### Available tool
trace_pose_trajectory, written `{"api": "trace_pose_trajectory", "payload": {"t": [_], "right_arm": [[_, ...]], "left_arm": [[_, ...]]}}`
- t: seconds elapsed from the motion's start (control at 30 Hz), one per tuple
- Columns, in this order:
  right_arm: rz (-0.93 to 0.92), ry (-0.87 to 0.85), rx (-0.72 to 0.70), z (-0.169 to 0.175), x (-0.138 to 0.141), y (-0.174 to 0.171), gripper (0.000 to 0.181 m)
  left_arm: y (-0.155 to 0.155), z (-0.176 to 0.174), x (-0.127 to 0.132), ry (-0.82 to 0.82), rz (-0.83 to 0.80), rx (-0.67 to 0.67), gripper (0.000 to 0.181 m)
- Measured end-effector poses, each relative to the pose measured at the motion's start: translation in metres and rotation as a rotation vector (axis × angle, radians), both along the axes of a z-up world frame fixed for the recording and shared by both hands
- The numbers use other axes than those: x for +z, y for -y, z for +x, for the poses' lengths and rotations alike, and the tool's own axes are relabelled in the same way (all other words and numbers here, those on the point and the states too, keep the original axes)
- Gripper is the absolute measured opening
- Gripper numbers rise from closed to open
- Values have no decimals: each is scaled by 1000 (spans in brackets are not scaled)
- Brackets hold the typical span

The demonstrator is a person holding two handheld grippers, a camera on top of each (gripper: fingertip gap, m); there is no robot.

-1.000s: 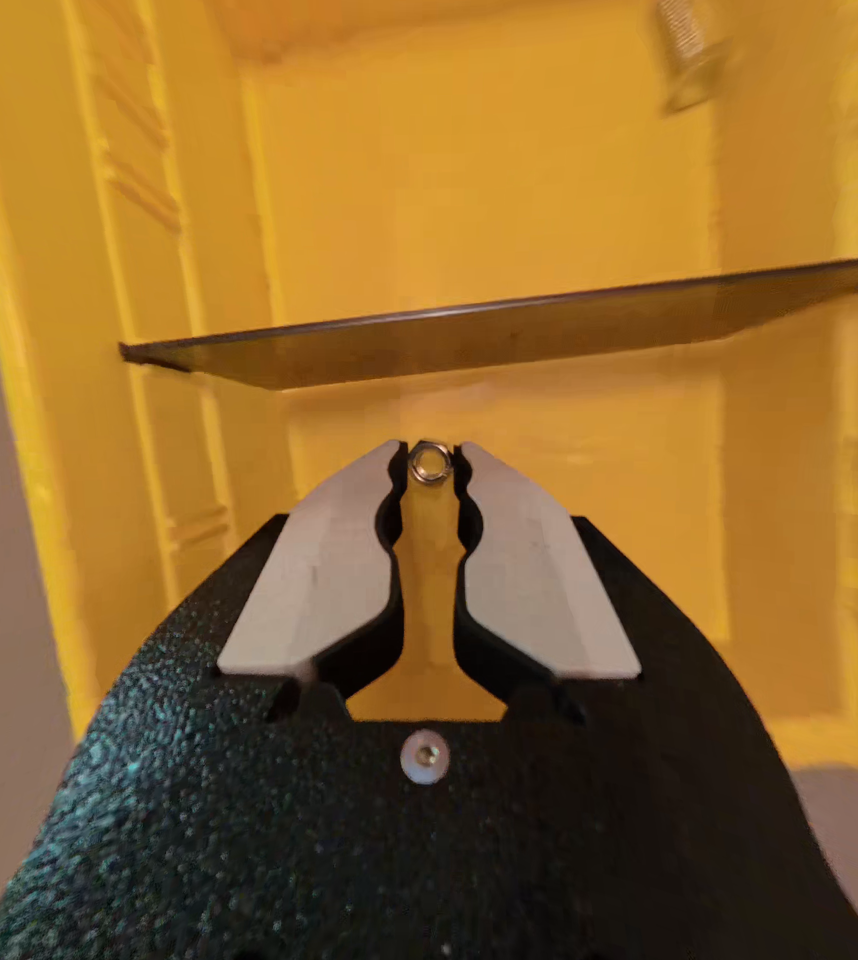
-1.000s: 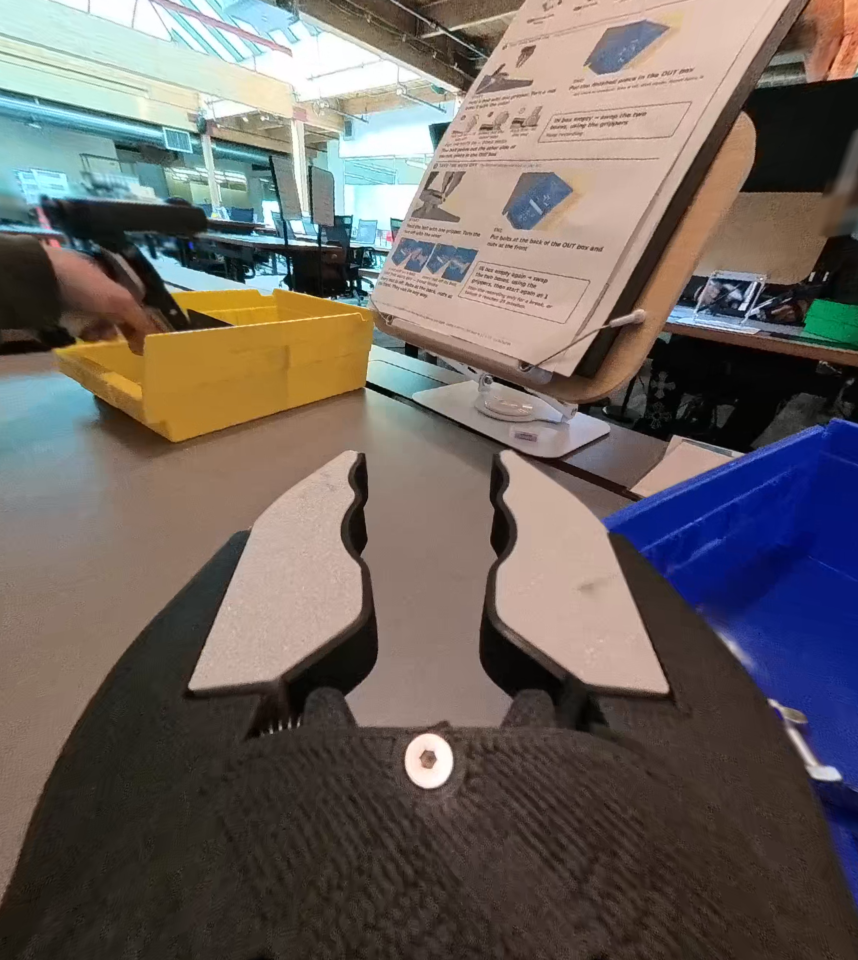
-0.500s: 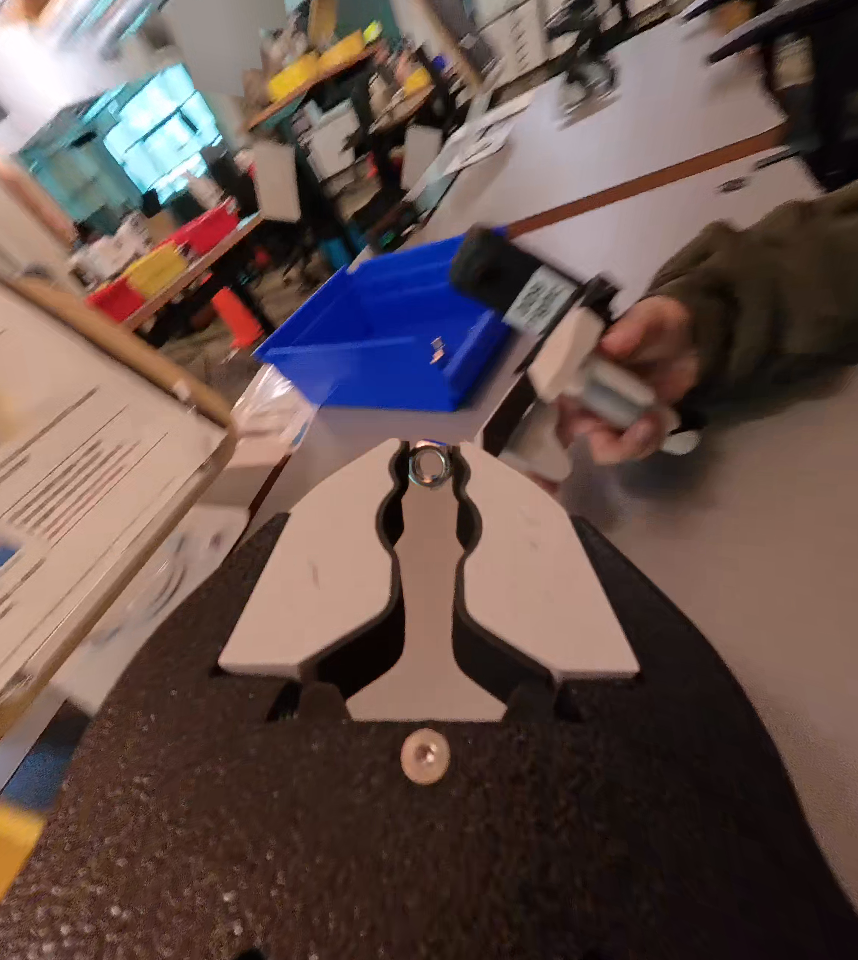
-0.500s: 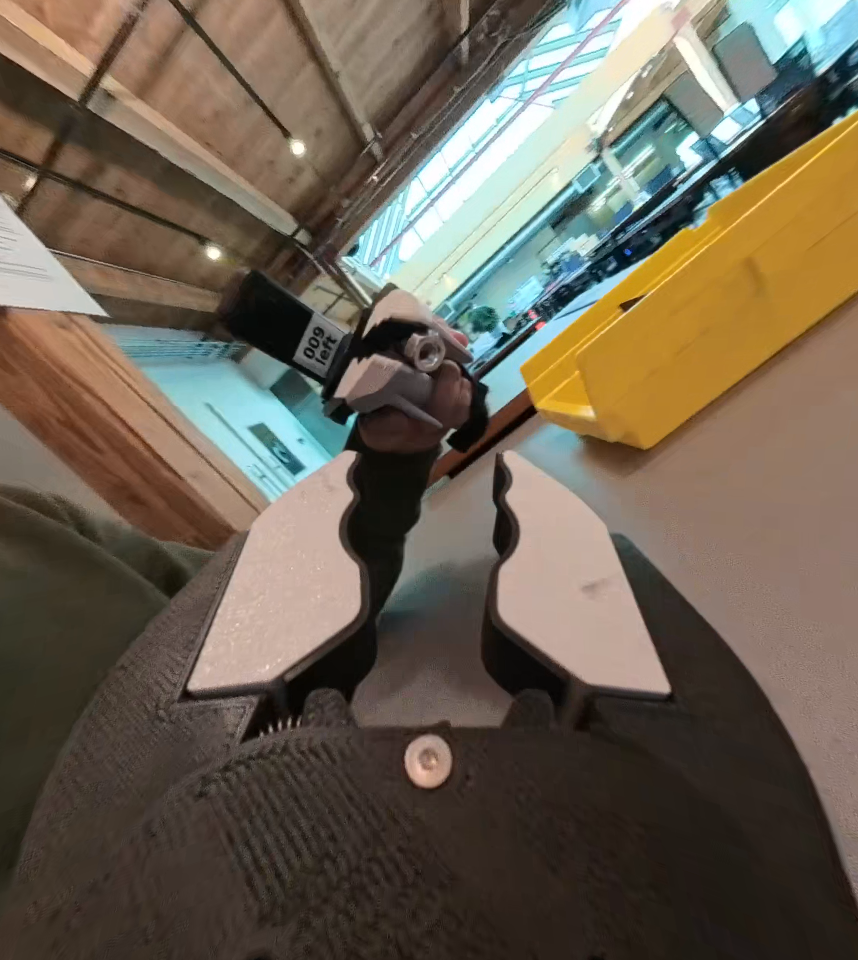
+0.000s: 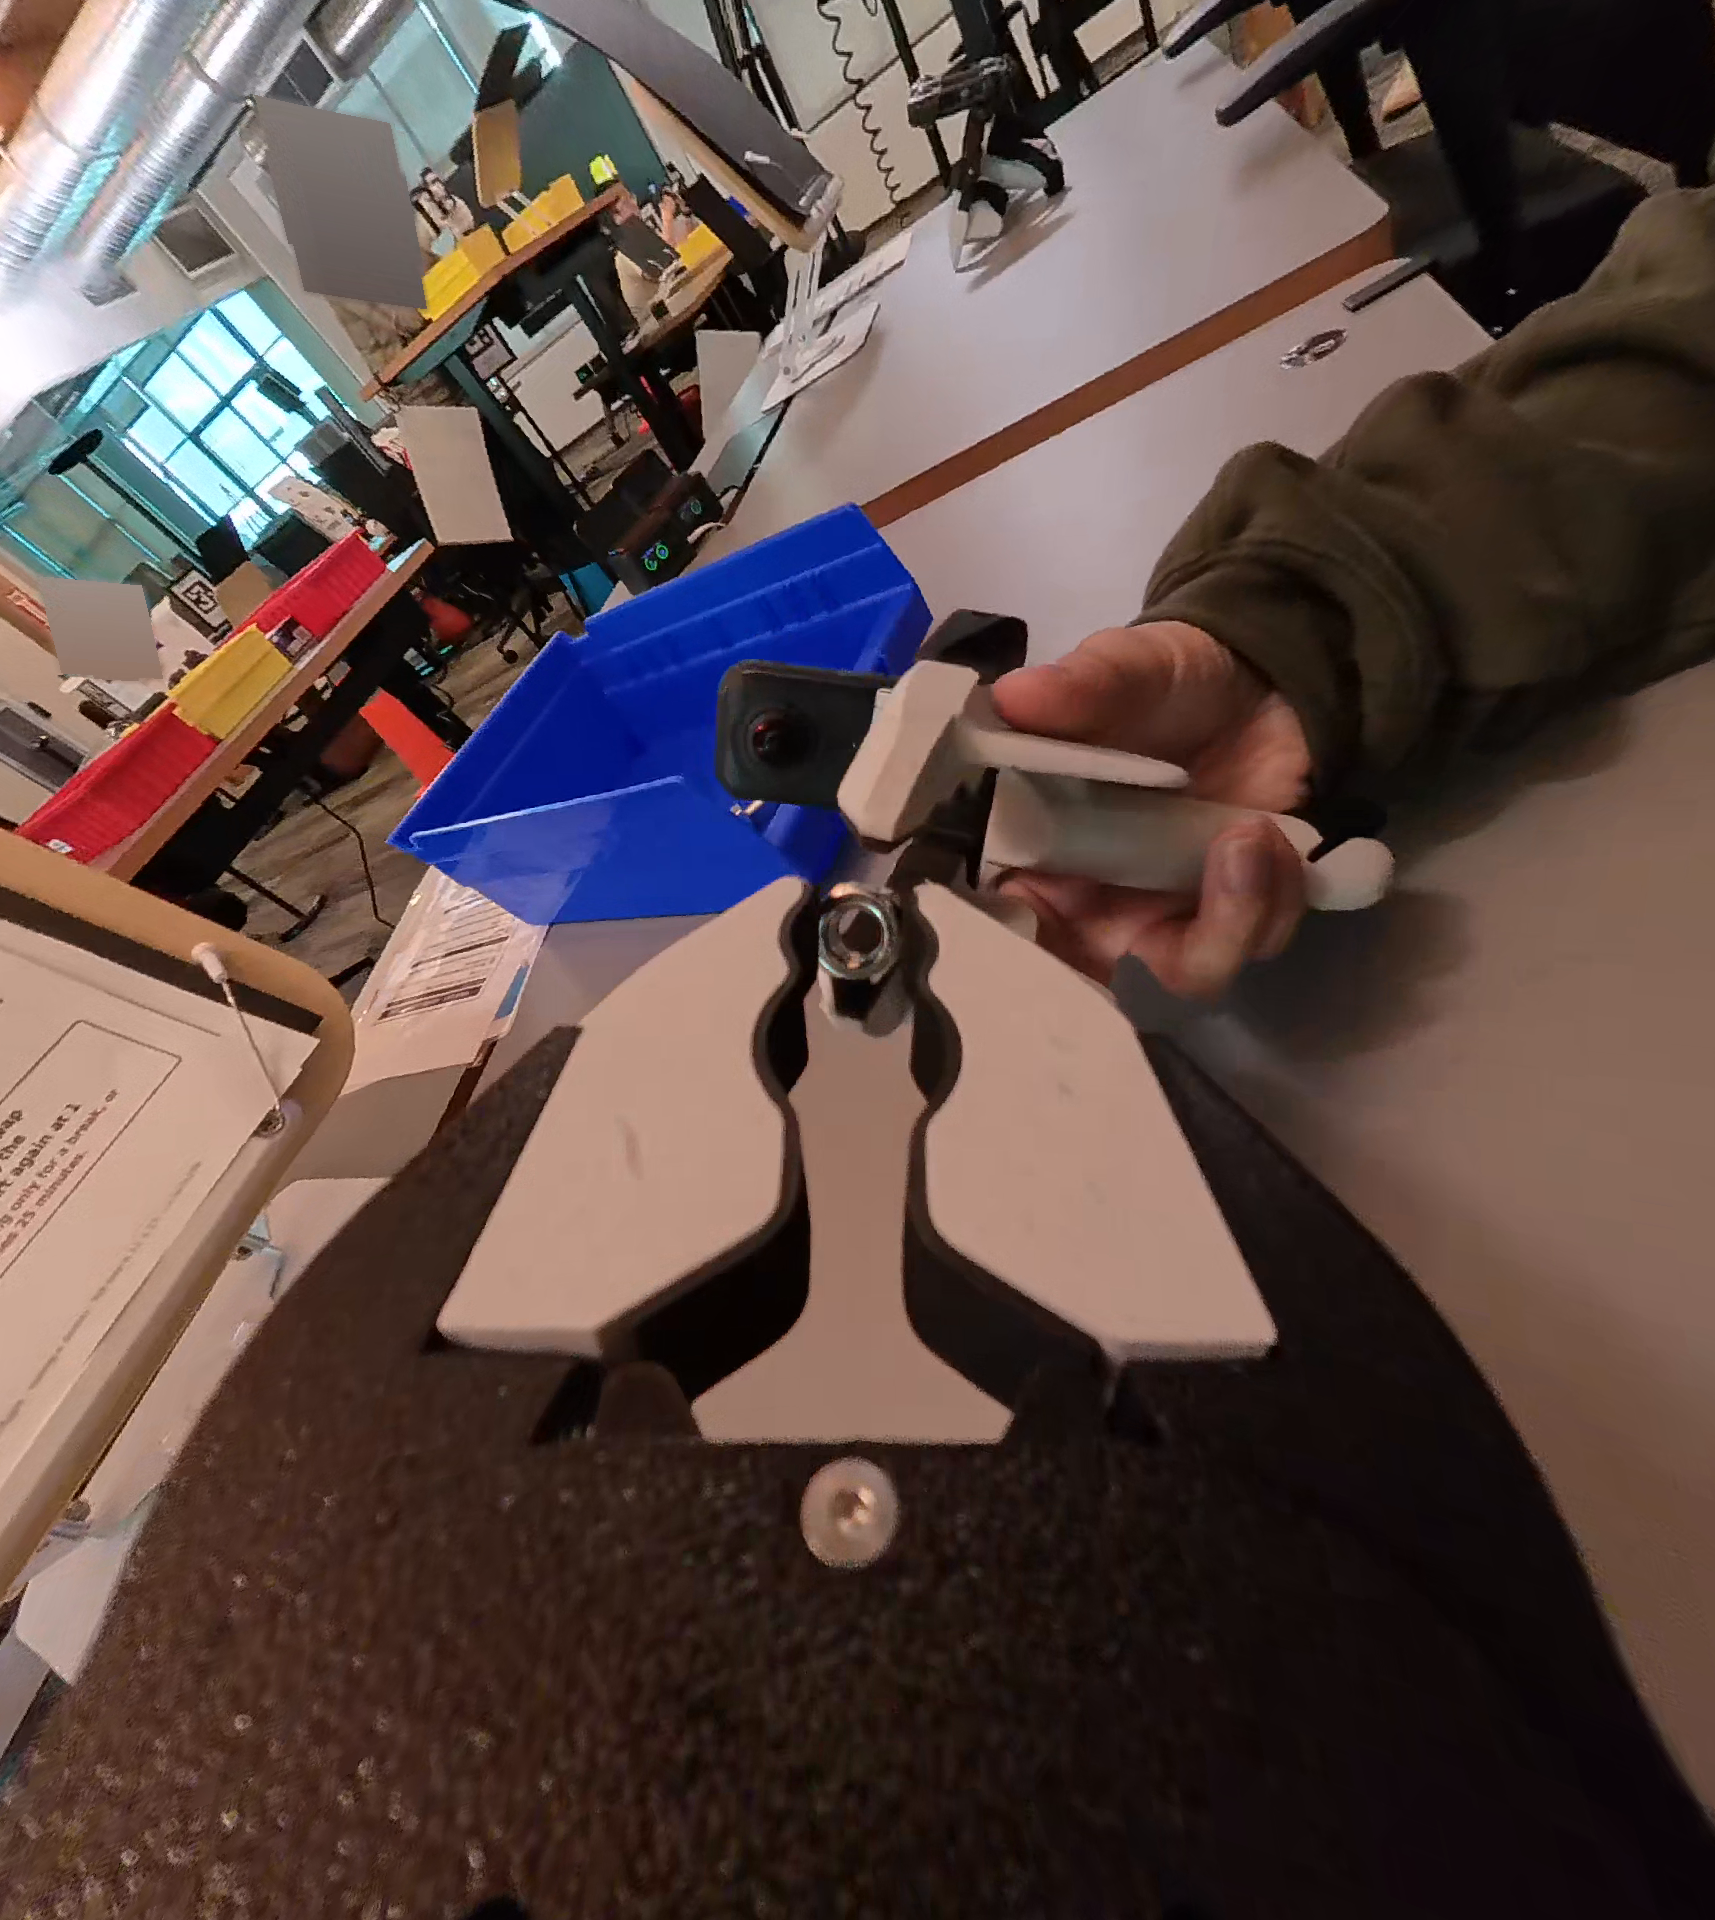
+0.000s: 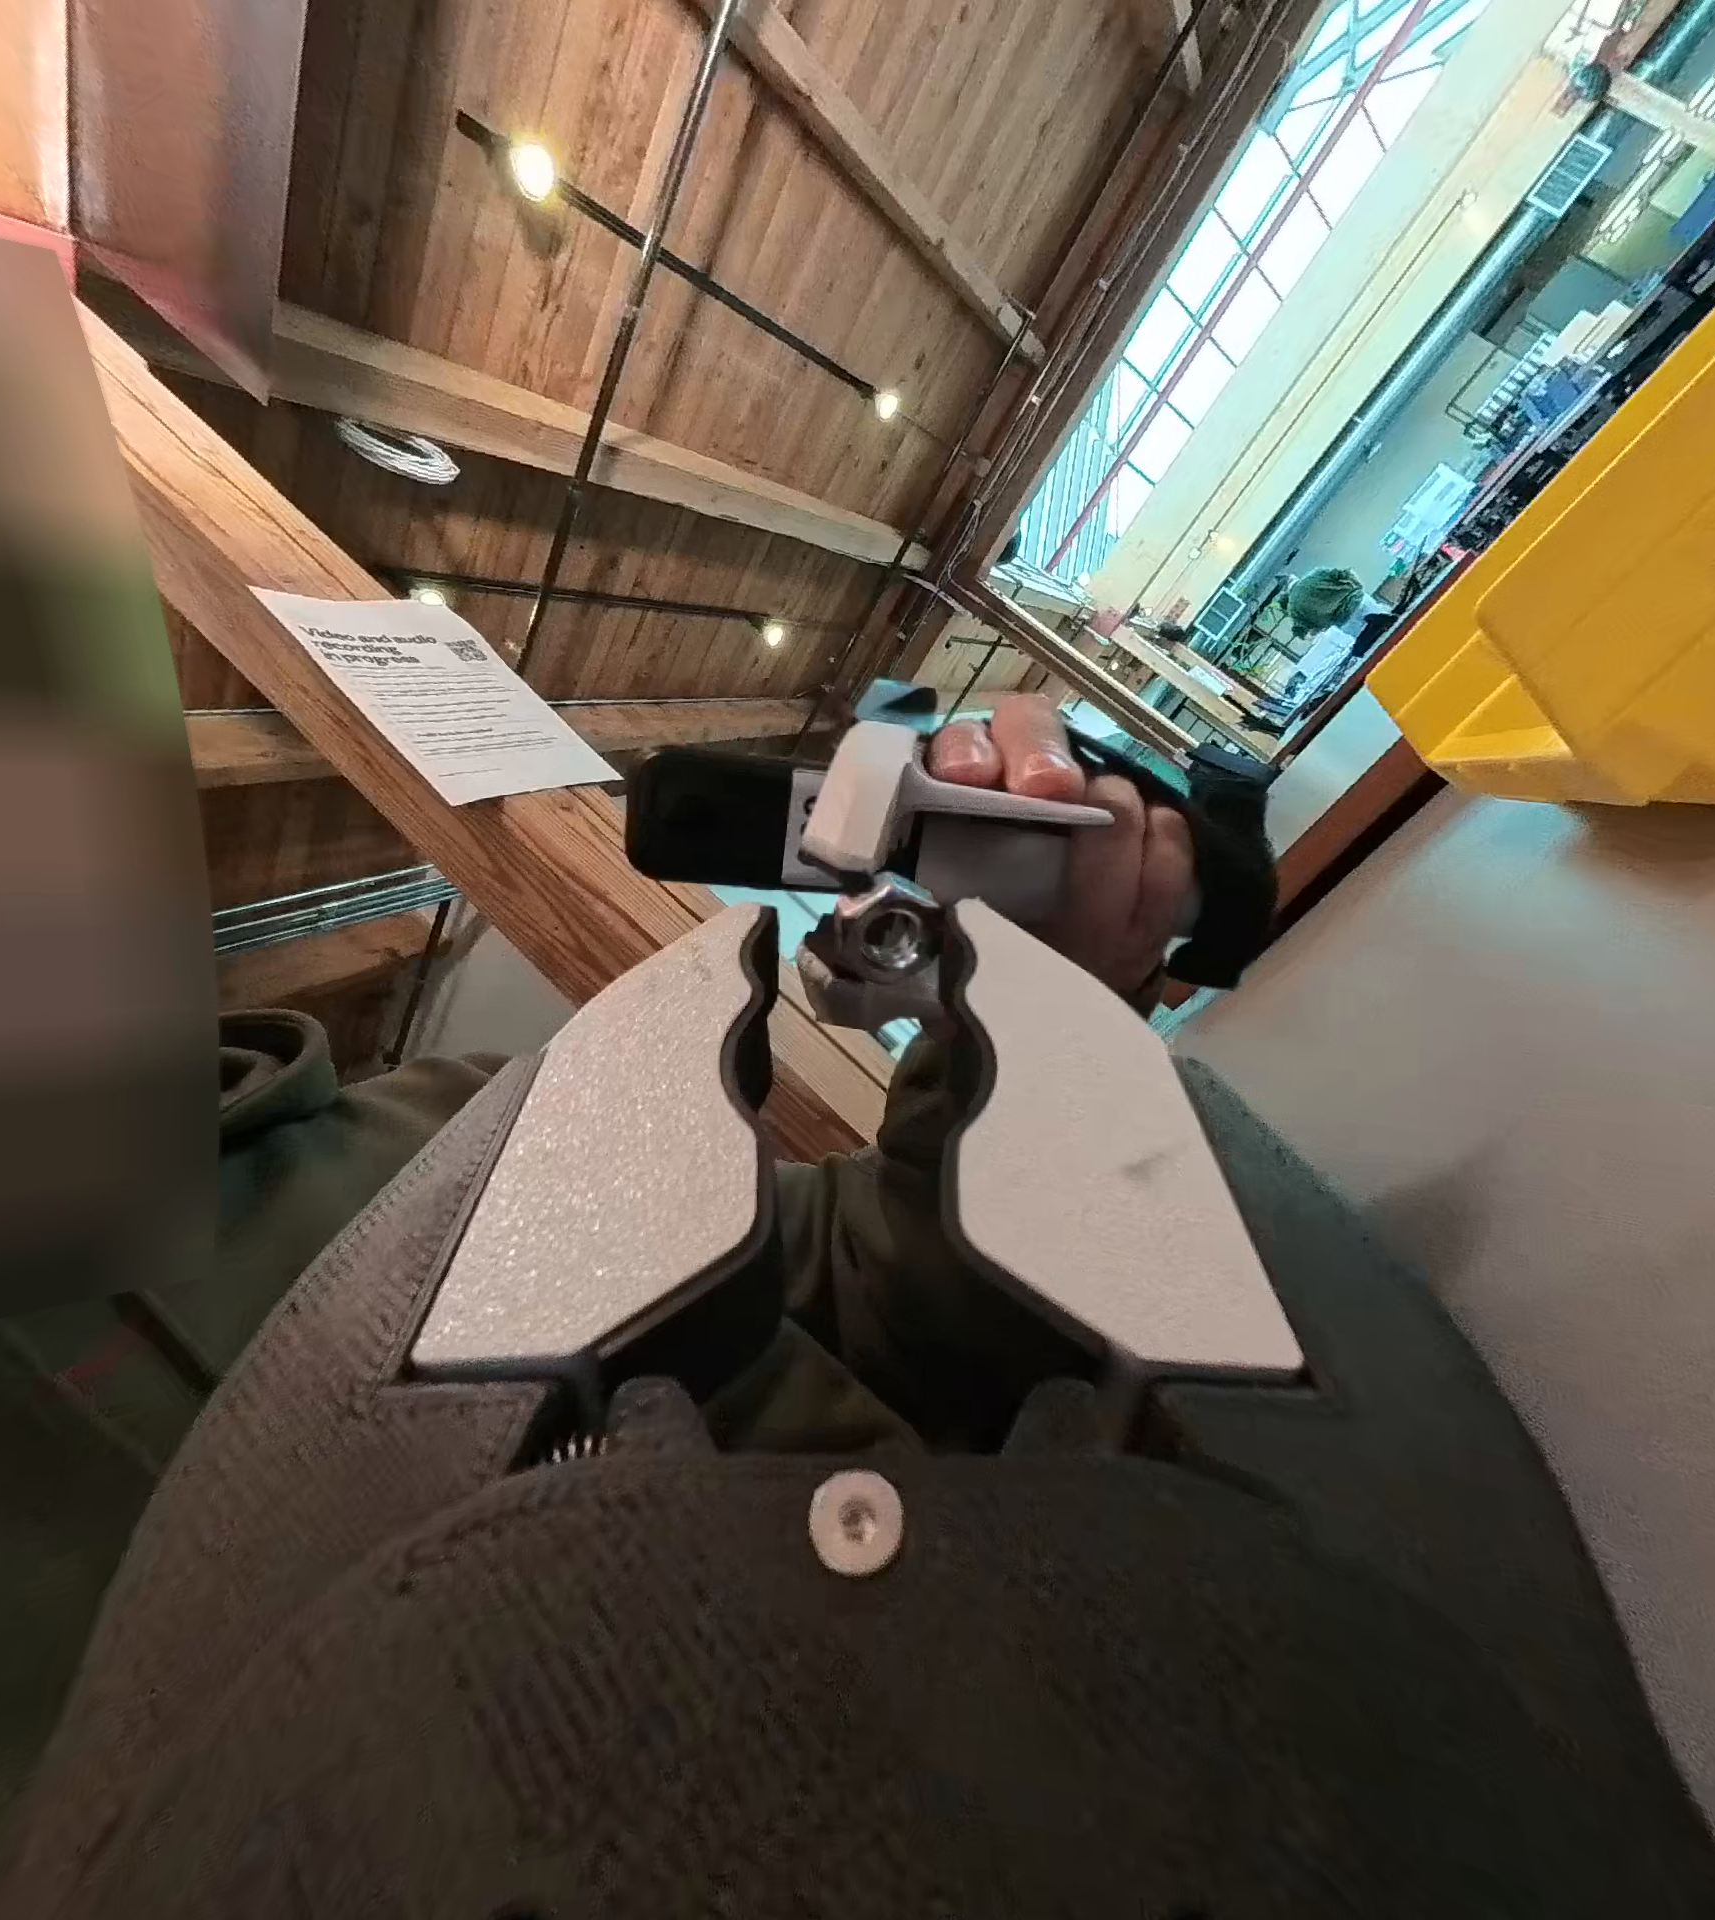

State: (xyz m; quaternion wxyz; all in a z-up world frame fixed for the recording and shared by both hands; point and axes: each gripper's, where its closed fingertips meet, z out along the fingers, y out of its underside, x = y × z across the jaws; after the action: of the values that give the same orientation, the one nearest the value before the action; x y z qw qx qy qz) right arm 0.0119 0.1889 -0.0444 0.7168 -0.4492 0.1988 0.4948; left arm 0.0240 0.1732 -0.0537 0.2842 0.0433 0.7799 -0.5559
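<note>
Steel-grey, a small hex nut [image 5: 857,932] sits pinched at the very tips of the left gripper [image 5: 855,940], whose pale fingers [image 5: 645,1143] have closed to a narrow slot around it; the nut's bore faces back toward the camera and its flats bear on the notches nearest the tips. Just beyond the nut, almost tip to tip, the right gripper [image 5: 920,878] points back, held in a hand [image 5: 1180,790] that wraps its pale handle, with an olive sleeve [image 5: 1507,499] running off to the right above the grey table [image 5: 1455,1143]. Seen from the right wrist view, the right gripper [image 6: 858,920] stands with its fingers [image 6: 614,1164] spread well apart and grips nothing; the nut [image 6: 884,935] lies between its tips, close to the right-hand one, whether touching it cannot be told, still carried by the left gripper [image 6: 868,961], which a hand [image 6: 1092,821] holds level, facing this camera. Beside the left gripper stands a tilted board with a printed sheet [image 5: 53,1164]. Farther back on the table rests a blue bin [image 5: 645,769], and in the right wrist view a yellow bin [image 6: 1642,603] sits at the right edge. Beyond are more tables with red and yellow bins.
</note>
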Motion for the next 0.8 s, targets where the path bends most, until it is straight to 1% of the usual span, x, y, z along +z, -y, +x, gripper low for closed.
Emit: {"api": "trace_pose_trajectory", "payload": {"t": [0.1,0.23,0.3,0.5,0.67,0.73,0.8], "right_arm": [[-2,-12,-15,4,-1,1,28],[-4,-22,-28,7,-2,2,23],[-16,5,-47,8,-3,1,17],[-12,82,-28,4,1,3,18],[54,38,17,4,8,10,17],[84,5,31,6,11,13,17],[86,4,27,8,10,14,17]], "left_arm": [[-2,2,1,7,-14,23,14],[-3,2,3,0,-33,20,14],[-3,2,4,9,-36,28,14],[1,-5,11,-3,-93,-1,14],[-3,-15,31,-52,-232,-53,26],[-10,-14,40,-53,-282,-43,26],[-20,-8,44,-62,-303,-4,26]]}}
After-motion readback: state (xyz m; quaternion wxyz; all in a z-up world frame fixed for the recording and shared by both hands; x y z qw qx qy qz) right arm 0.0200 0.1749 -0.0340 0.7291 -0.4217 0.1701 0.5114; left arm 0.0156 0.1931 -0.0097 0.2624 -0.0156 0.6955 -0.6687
